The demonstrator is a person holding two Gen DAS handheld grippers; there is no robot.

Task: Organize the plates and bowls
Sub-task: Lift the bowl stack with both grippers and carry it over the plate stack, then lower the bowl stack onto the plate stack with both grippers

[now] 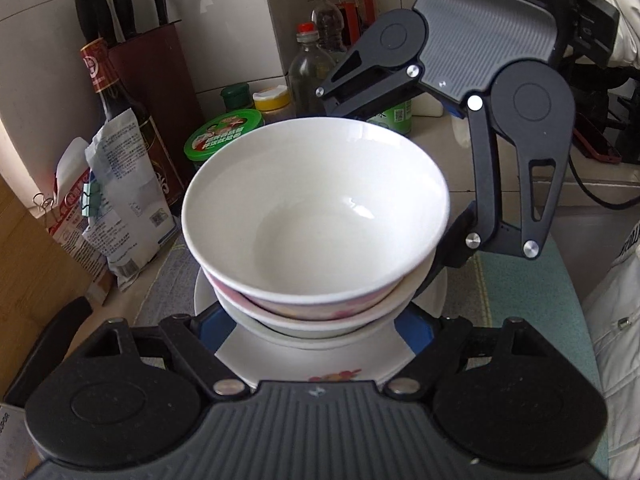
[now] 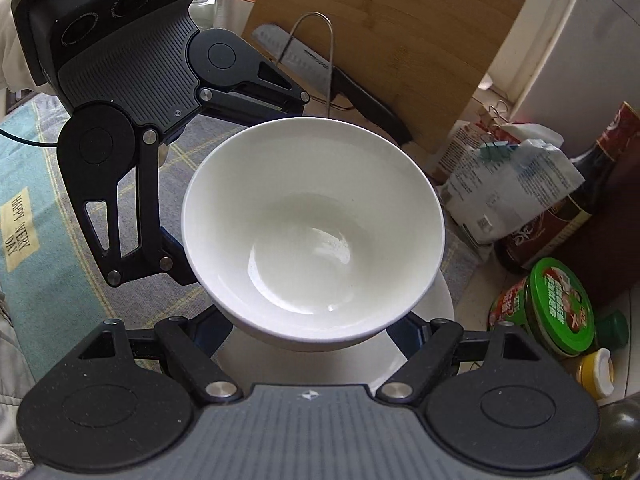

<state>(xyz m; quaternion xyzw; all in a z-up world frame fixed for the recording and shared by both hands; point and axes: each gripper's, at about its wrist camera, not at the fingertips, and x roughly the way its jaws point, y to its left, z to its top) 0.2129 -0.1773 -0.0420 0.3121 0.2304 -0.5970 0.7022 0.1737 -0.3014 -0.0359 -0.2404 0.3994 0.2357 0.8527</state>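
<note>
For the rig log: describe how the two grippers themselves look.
Both the left gripper and the right gripper are matte black, with ribbed grey bodies, round pivot housings, silver rivets, slotted linkage arms and blue finger pads. A pale sleeve shows behind the right one.

Both wrist cams sat close above the white bowl [image 1: 316, 216] [image 2: 314, 232], angled down, facing each other from opposite sides; shared bowl and plate [image 1: 320, 360].

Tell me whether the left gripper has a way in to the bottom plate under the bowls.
Probably yes. The left gripper straddles the bowl stack, and the plate rim lies bare in front of it. The right gripper flanks the far side.
</note>
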